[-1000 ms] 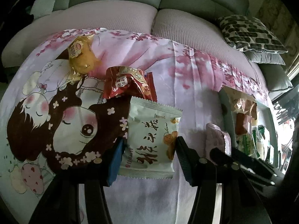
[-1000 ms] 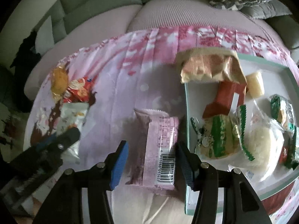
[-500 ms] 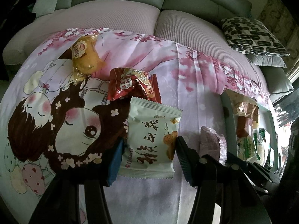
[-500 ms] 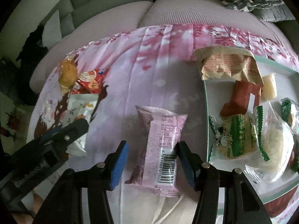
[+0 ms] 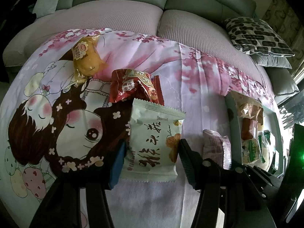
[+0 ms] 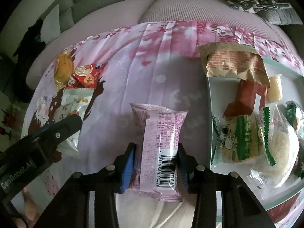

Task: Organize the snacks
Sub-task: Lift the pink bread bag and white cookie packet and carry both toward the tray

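Observation:
A white-green snack packet [image 5: 153, 142] lies on the pink cartoon cloth [image 5: 191, 87] between the jaws of my left gripper [image 5: 152, 146], whose pads sit against its two sides. A pink barcode packet [image 6: 159, 142] lies just left of the tray [image 6: 209, 114]. My right gripper [image 6: 155, 148] is closing on it, and its pads press the packet's sides. The left wrist view shows the pink packet [image 5: 216, 148] upright beside the tray [image 5: 230, 133]. Behind the white packet lie a red packet [image 5: 133, 87] and a yellow cake packet [image 5: 85, 58].
The tray holds several snacks: a brown packet [image 6: 233, 62], a red one [image 6: 247, 96], green-white packets [image 6: 245, 138] and a pale jelly cup [image 6: 274, 91]. A grey sofa [image 5: 123, 15] with a patterned cushion [image 5: 256, 36] runs behind the cloth.
The right gripper's jaws have closed in onto the pink packet, which sat loose between them before. The left gripper and its white packet have stayed put.

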Action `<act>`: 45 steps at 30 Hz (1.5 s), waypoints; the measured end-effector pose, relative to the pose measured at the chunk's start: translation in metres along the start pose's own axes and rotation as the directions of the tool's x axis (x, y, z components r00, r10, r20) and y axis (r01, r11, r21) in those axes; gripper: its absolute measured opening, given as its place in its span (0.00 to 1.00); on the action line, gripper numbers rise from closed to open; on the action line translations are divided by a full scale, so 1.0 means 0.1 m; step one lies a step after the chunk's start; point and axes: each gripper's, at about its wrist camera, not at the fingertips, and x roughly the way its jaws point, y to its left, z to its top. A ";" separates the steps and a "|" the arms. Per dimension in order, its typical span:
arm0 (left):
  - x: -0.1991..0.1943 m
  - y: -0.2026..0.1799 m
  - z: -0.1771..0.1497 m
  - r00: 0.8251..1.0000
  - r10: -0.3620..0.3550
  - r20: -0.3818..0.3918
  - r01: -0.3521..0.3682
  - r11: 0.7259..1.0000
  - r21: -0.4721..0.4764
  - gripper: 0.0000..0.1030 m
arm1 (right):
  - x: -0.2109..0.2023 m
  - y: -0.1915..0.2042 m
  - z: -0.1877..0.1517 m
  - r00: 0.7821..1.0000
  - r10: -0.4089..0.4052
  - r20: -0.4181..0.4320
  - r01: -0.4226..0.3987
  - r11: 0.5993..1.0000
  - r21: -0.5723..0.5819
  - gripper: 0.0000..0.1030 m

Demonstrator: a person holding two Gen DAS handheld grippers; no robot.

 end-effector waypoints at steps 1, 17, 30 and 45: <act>0.00 0.00 0.00 1.000 0.000 0.000 0.000 1.000 0.001 0.56 | 0.00 0.00 0.00 1.000 0.003 0.000 -0.003 1.000 0.003 0.42; -0.20 -0.08 0.06 0.998 -0.009 0.061 0.008 1.000 0.023 0.56 | -0.47 -0.16 0.06 0.991 0.051 0.125 -0.057 0.997 0.044 0.41; -0.43 -0.35 0.08 0.988 -0.074 0.135 0.064 0.995 0.076 0.56 | -0.83 -0.49 0.11 0.973 0.037 0.227 -0.068 0.989 0.131 0.41; -0.38 -0.98 0.08 0.982 -0.159 0.098 0.136 0.969 0.208 0.56 | -1.19 -1.39 0.03 0.948 -0.077 0.307 -0.036 0.938 0.346 0.41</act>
